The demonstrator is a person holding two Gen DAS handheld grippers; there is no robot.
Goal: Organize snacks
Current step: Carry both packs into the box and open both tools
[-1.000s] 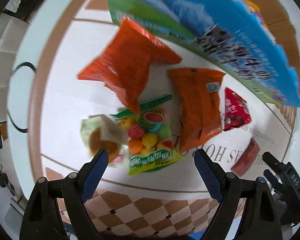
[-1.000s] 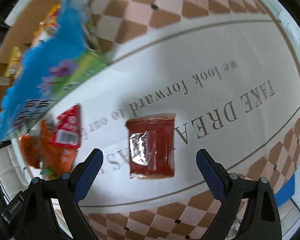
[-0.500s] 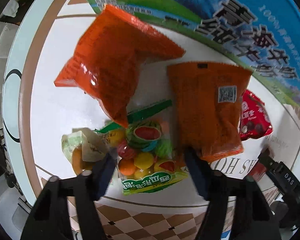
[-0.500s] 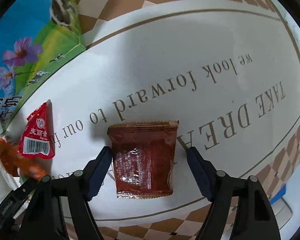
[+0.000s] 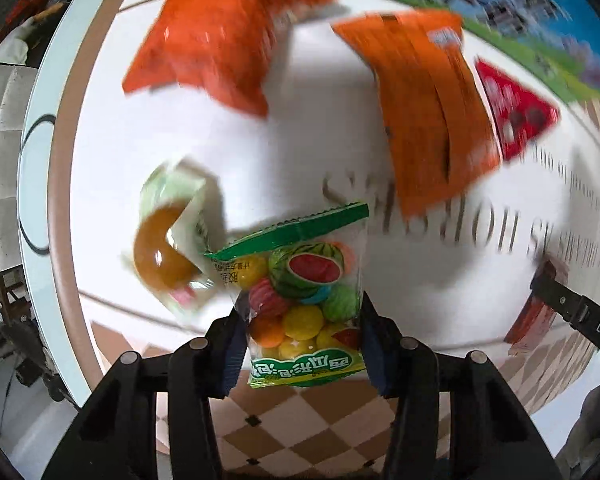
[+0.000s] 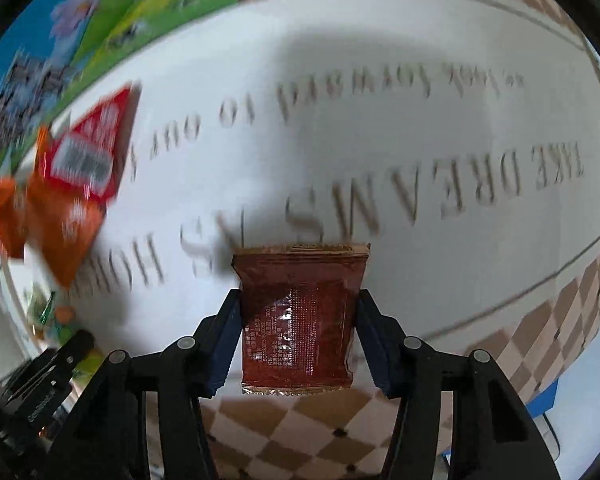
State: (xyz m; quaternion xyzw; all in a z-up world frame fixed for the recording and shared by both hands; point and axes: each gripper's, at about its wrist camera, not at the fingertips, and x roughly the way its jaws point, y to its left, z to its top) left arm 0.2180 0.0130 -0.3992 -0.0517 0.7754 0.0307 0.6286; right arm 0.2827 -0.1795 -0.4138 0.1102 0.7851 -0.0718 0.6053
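Left wrist view: left tool (image 5: pixel 303 344) closing on fruit-candy bag (image 5: pixel 306 300), blue pads against both side edges, bag sitting between them over bench (image 5: pixel 112 152) front edge. Lower end of bag partly masked by tool frame. Pale-green packet with brown ring (image 5: pixel 168 240) just left of it, blurred, print unreadable. Two orange packs (image 5: pixel 428 112) further back, red triangular pack (image 5: pixel 512 108) to their right, all smeared by motion. Blue-green box (image 5: pixel 520 4) cut off at top edge. Right tool visible at far right edge only as black arm; dark-red pack there mostly hidden behind it.

Right wrist view: right tool (image 6: pixel 298 336) closing on dark-red foil pack (image 6: pixel 298 312), pads touching both sides, pack pinched slightly narrower at mid-height. Fine print on pack too small to read. Bench lettering blurred, partly covered by pack. Orange and red packs at left edge smeared; candy bag barely visible behind black left tool, lower left.
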